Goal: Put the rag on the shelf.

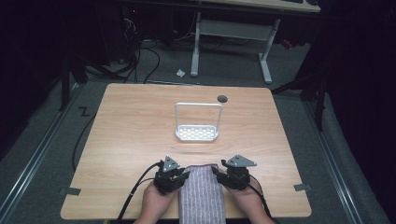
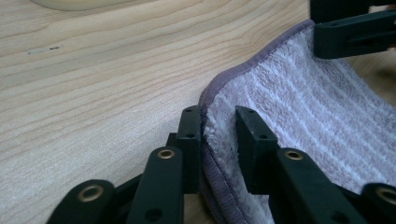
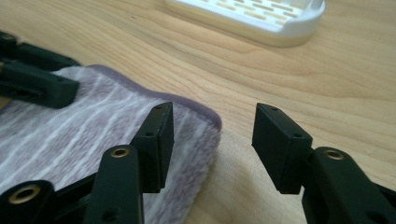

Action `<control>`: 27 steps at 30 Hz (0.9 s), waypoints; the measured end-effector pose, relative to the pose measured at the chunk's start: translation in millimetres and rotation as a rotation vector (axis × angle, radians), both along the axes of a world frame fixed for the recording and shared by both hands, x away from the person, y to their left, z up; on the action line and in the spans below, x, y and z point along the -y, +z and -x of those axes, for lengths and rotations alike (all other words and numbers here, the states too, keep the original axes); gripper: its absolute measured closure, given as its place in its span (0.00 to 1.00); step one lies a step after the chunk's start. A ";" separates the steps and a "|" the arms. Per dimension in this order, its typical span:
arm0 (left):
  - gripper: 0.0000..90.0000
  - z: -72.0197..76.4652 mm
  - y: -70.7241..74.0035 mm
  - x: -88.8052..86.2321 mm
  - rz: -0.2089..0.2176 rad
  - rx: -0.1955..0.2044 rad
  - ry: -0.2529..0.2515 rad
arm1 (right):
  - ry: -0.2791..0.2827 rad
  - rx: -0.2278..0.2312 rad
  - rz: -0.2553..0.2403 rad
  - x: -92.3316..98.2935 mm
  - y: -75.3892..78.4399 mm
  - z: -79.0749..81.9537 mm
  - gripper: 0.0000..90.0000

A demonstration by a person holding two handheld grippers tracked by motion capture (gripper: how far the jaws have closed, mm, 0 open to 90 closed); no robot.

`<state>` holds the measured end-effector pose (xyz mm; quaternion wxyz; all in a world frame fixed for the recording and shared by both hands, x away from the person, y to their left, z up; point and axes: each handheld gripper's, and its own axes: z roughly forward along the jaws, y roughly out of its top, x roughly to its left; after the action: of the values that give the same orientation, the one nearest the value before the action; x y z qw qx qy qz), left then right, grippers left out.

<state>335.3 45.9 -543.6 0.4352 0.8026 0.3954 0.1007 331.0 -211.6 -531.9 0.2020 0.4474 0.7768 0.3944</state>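
A folded grey-and-lilac striped towel (image 1: pixel 201 196) lies at the table's near edge, between the person's two hands. My left gripper (image 1: pixel 184 174) is at the towel's far left corner. In the left gripper view, the left gripper (image 2: pixel 219 135) has its jaws close together with the towel's (image 2: pixel 303 107) raised purple hem pinched between them. My right gripper (image 1: pixel 217 171) is at the far right corner. In the right gripper view, the right gripper (image 3: pixel 212 140) stands open, one jaw over the towel (image 3: pixel 93 135), the other over bare wood beside the corner.
A white slotted rack (image 1: pixel 196 134) with a tall loop handle stands mid-table beyond the towel, its base (image 3: pixel 252 16) just ahead of the right gripper. A dark round hole (image 1: pixel 222 98) sits near the table's far edge. Cables trail off the left side.
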 end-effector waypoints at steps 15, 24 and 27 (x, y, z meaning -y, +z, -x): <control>0.88 -0.6 -0.4 1.1 0.019 -0.022 0.014 | 0.017 -0.038 0.034 -12.2 -9.0 5.0 0.67; 0.89 13.0 5.4 1.5 0.062 0.055 0.032 | 0.015 0.072 0.021 -17.0 -1.9 20.4 0.93; 0.89 19.6 9.8 1.1 0.082 0.109 0.043 | 0.006 0.134 0.016 -19.0 1.1 27.1 0.93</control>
<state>315.8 44.8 -533.8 0.4865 0.7685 0.3922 0.1375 303.8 -192.6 -530.8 0.2561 0.4159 0.7660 0.4180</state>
